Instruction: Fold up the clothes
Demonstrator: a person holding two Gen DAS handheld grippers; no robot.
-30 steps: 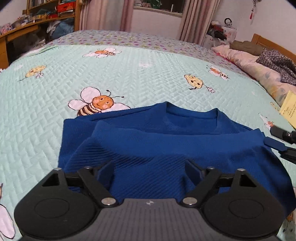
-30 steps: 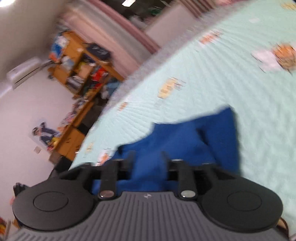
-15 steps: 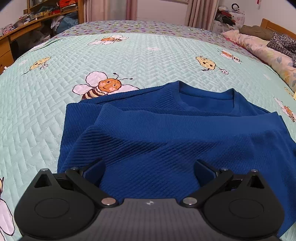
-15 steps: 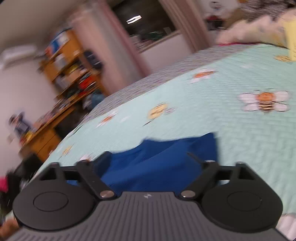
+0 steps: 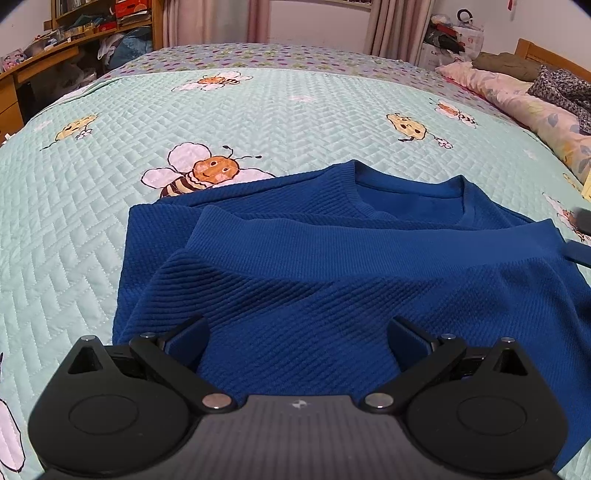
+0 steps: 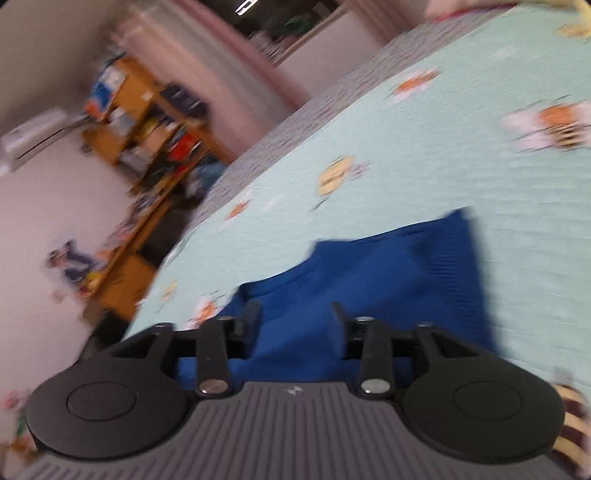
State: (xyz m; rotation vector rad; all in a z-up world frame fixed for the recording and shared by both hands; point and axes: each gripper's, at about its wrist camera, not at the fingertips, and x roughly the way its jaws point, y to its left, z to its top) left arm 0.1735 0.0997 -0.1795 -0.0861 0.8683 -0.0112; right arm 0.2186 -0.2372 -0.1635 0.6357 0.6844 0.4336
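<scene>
Sweater (image 5: 332,295): blue ribbed knit, lying on the bed. The bottom hem band (image 5: 369,247) is folded up over the body and lies just short of the neckline (image 5: 410,199).
Sweater position: near edge of the quilt, beside a printed bee (image 5: 199,173), which its far left corner partly covers.
Quilt (image 5: 258,110): pale green, stitched in a zigzag pattern, with bee prints spread across it.
Left gripper (image 5: 297,332): angled down over the near fold of the sweater. Jaws spread wide apart; fabric shows below the gap, and no pad presses on it.
Right gripper (image 6: 293,317): view tilted and motion-blurred. Jaws partway apart and closing; blue fabric shows beyond the gap. Whether the pads touch the cloth cannot be told.
Right gripper, left wrist view: dark fingertips (image 5: 580,251) at the right frame edge, at the hem's end.
Surroundings: wooden shelving (image 5: 74,29) at left, curtains (image 5: 388,29) behind the bed, floral bedding (image 5: 517,96) at far right.
</scene>
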